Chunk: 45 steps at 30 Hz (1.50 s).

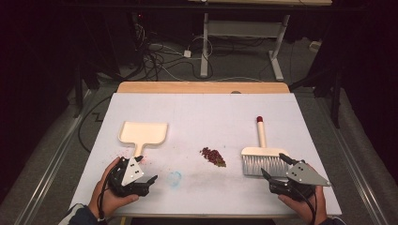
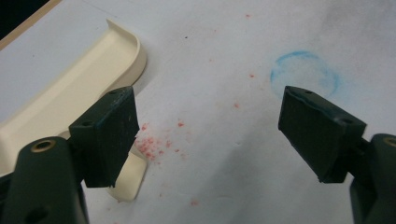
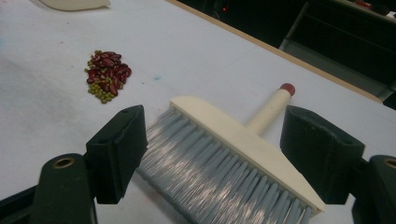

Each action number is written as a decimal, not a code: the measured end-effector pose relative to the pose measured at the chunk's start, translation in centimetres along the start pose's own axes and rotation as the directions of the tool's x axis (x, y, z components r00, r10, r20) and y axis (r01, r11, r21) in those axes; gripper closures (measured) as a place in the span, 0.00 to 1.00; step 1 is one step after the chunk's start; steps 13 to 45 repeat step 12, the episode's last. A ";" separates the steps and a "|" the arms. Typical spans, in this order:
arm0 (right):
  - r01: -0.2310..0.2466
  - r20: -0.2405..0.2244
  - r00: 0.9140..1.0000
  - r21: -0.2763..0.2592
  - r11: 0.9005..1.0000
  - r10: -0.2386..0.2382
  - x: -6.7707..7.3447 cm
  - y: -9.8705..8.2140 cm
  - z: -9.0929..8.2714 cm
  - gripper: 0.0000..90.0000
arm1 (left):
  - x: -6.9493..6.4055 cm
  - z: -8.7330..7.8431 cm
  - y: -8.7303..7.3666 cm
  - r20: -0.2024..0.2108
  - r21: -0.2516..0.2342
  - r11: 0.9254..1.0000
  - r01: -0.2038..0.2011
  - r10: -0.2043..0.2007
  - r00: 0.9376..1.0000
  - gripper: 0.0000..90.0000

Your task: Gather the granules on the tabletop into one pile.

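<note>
My left hand-held gripper sat jaws wide and empty just beside the dustpan handle, and my right hand-held gripper was equally wide, straddling the brush bristles without clamping them. I judged the sweep not yet begun: the bean pile lay untouched on the tabletop between both tools. Both forearms rested low at the near edge, jaws angled inward.

1. Faint blue ring-shaped smudge on the white table surface.
2. Grey metal-legged desk frame on the floor beyond.
3. Tangled black and white cables beside it.
</note>
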State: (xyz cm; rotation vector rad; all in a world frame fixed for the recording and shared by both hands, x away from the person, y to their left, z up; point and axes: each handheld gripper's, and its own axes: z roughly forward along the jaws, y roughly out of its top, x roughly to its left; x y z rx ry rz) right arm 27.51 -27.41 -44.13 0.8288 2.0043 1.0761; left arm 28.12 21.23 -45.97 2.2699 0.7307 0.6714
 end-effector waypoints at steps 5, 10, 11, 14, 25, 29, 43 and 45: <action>0.000 -0.006 1.000 -0.002 1.000 0.000 0.0 0.0 0.0 0.26 | 0.0 0.1 0.0 -0.002 0.001 1.000 0.002 -0.002 1.000 0.21; -0.005 -0.009 1.000 -0.009 1.000 0.005 -0.1 0.0 0.0 0.26 | 0.1 0.1 0.1 -0.005 0.002 1.000 0.006 -0.006 1.000 0.21; -0.004 -0.007 1.000 -0.007 1.000 0.004 -0.1 0.0 0.0 0.26 | 0.1 0.1 0.1 -0.005 0.003 1.000 0.007 -0.007 1.000 0.21; -0.005 -0.007 1.000 -0.007 1.000 0.005 -0.2 -0.1 0.1 0.26 | 0.1 0.2 0.1 -0.007 0.003 1.000 0.009 -0.009 1.000 0.21; -0.005 -0.007 1.000 -0.007 1.000 0.005 -0.2 -0.1 0.1 0.26 | 0.1 0.2 0.1 -0.007 0.003 1.000 0.009 -0.009 1.000 0.21; -0.005 -0.007 1.000 -0.007 1.000 0.005 -0.2 -0.1 0.1 0.26 | 0.1 0.2 0.1 -0.007 0.003 1.000 0.009 -0.009 1.000 0.21; -0.005 -0.007 1.000 -0.007 1.000 0.005 -0.2 -0.1 0.1 0.26 | 0.1 0.2 0.1 -0.007 0.003 1.000 0.009 -0.009 1.000 0.21; -0.005 -0.007 1.000 -0.007 1.000 0.005 -0.2 -0.1 0.1 0.26 | 0.1 0.2 0.1 -0.007 0.003 1.000 0.009 -0.009 1.000 0.21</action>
